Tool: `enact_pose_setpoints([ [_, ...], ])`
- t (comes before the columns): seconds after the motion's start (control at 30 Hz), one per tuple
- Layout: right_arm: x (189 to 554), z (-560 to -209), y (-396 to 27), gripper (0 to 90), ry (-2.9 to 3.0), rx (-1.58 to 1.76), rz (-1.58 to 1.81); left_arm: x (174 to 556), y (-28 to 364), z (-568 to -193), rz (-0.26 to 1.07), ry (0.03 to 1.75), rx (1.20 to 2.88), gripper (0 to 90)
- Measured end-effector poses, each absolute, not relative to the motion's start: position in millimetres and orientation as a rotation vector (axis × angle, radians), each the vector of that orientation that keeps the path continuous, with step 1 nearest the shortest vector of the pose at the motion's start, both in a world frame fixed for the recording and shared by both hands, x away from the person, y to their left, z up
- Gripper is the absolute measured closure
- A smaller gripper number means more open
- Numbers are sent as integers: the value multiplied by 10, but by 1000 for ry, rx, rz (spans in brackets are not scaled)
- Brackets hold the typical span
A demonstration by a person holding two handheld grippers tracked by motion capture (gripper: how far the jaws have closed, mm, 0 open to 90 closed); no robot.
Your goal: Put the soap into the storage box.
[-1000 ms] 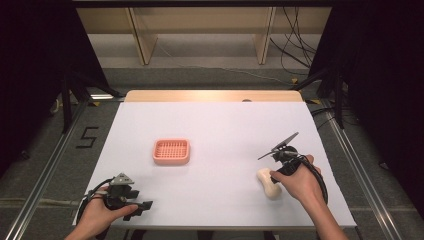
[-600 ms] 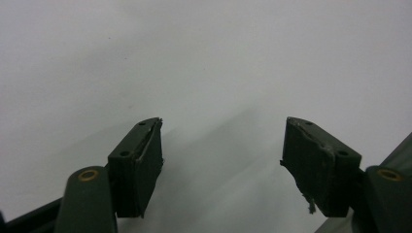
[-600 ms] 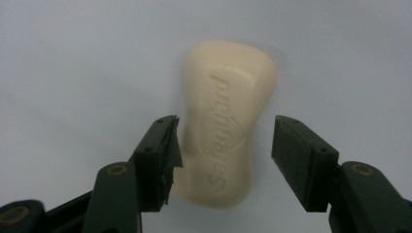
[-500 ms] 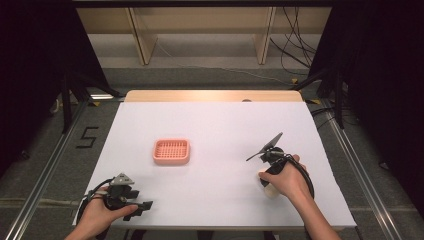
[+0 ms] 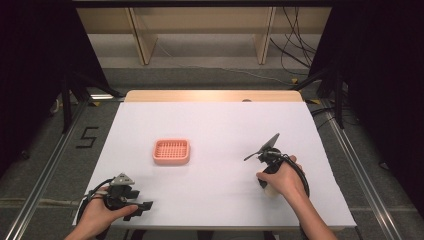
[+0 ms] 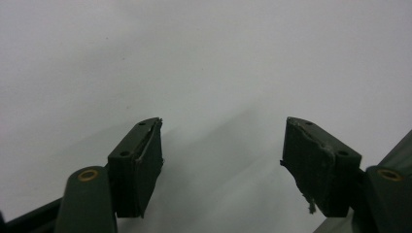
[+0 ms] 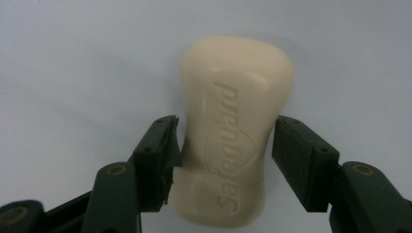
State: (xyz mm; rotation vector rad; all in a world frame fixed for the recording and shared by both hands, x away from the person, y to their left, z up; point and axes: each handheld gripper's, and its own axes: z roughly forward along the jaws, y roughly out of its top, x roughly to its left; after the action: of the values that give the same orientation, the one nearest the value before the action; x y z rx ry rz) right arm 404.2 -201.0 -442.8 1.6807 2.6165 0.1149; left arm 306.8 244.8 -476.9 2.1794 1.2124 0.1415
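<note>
right gripper (image 7: 223,145): jaws straddle soap bar (image 7: 233,131), not clamped | left gripper (image 6: 221,160): open, empty | risk: slick, curved soap may squirt out on closing

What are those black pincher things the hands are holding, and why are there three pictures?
A person sits at a white table and holds a grabbing tool in each hand. The top picture comes from a camera above. The other two come from small cameras riding on the tools, looking along their black jaws. The left gripper rests near the table's edge with its jaws open and nothing between them. The right gripper has its jaws on either side of a cream bar of soap that lies on the table; I cannot tell if they are squeezing it yet. A small pink basket sits near the middle of the table.
</note>
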Motion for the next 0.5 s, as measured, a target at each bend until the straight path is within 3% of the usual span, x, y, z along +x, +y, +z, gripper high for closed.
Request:
enact_pose_setpoints([
  [0.5,4078,-4510,-2003,494,2654,1669,89,3068,2456,-4770,147,1205,2191,303],
])
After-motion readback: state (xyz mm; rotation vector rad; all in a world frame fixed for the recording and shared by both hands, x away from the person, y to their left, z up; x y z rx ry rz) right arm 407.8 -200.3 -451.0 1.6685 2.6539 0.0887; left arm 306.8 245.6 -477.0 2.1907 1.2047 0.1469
